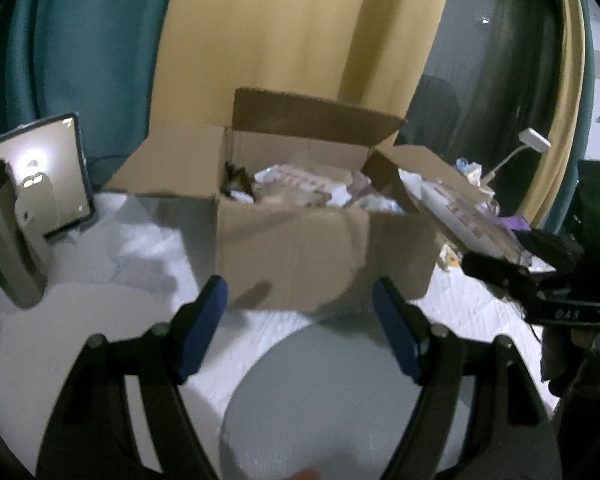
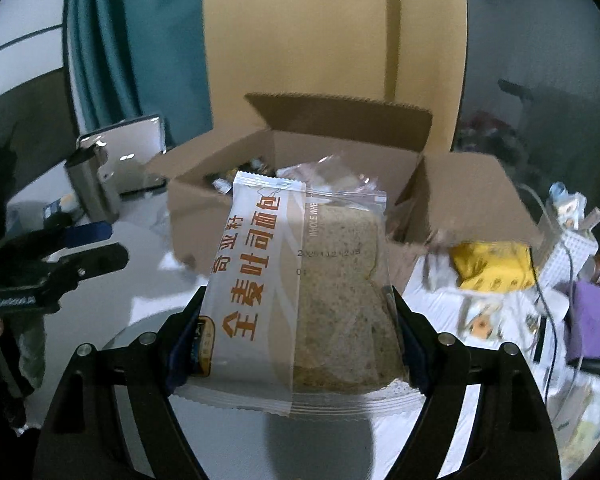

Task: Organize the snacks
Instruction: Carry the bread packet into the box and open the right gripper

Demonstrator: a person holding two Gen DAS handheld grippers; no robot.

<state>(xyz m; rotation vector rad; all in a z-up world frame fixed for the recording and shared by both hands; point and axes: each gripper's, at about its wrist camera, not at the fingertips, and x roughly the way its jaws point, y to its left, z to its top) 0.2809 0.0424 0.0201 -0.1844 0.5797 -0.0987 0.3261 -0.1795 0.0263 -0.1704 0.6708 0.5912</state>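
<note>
An open cardboard box (image 1: 300, 248) stands on the white table, filled with several wrapped snacks (image 1: 300, 184). My left gripper (image 1: 300, 286) hangs in front of the box, open, with nothing between its blue pads (image 1: 214, 300). My right gripper (image 2: 296, 298) is shut on a bread packet (image 2: 300, 280), a clear and white wrapper with orange print and a brown toast slice inside. The packet is held upright before the box (image 2: 192, 220). In the left wrist view the right gripper (image 1: 496, 266) shows at the right with the packet (image 1: 460, 216). The left gripper (image 2: 108, 244) appears at the left of the right wrist view.
A shiny tablet on a stand (image 1: 40, 176) sits left of the box. A grey round disc (image 1: 340, 392) lies on the table below my left gripper. To the right of the box are a yellow packet (image 2: 496, 264), a purple cloth (image 2: 596, 316), cables and small clutter. Curtains hang behind.
</note>
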